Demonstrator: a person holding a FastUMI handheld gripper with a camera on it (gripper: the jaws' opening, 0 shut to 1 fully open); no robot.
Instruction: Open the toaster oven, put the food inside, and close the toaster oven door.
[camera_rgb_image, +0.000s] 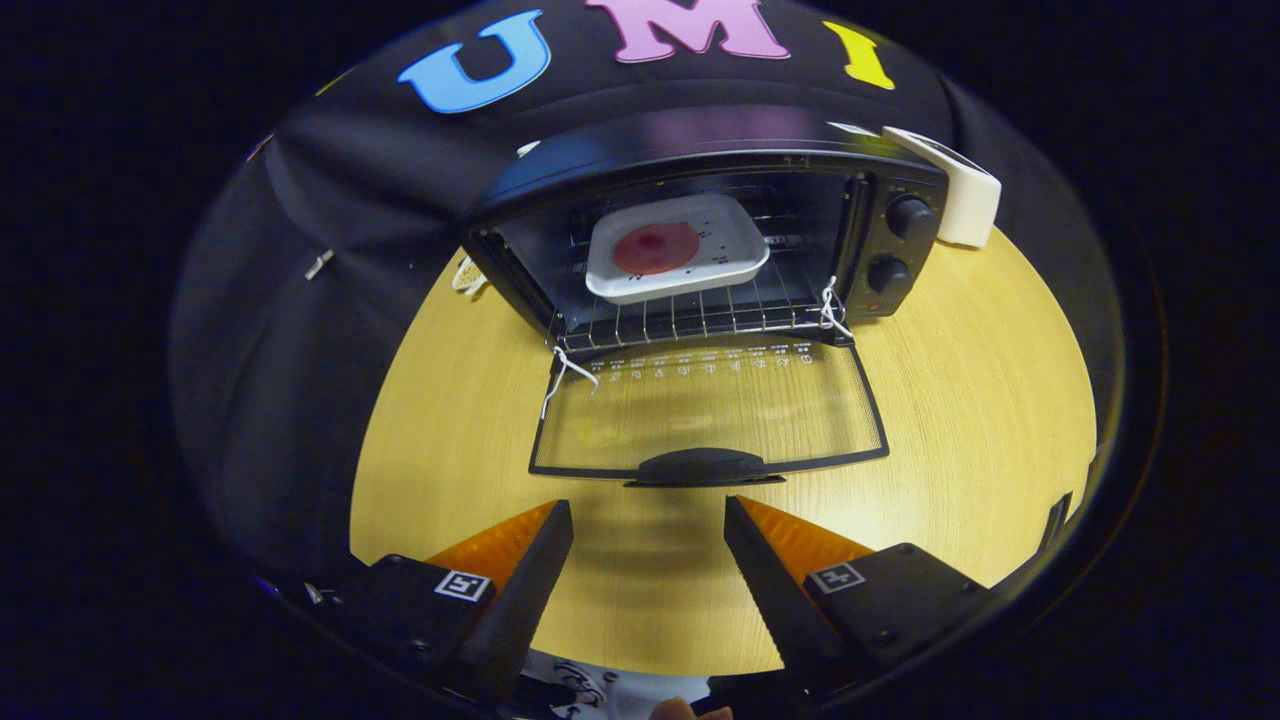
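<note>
Gripper (648, 520) hovers over the wooden table (980, 400), its 2 fingers spread apart with nothing between; just beyond them, the toaster oven (700, 240) door (710, 415) lies flat open, food tray (675, 250) on the rack inside

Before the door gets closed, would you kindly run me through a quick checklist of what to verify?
1. Food inside: white tray sits on the rack of the toaster oven. Ok.
2. Tray clear of the door's swing: cannot tell.
3. Door lying flat open, handle unobstructed. Ok.
4. Gripper open, empty, fingers just short of the handle. Ok.
5. Tabletop around the door is bare. Ok.
</note>
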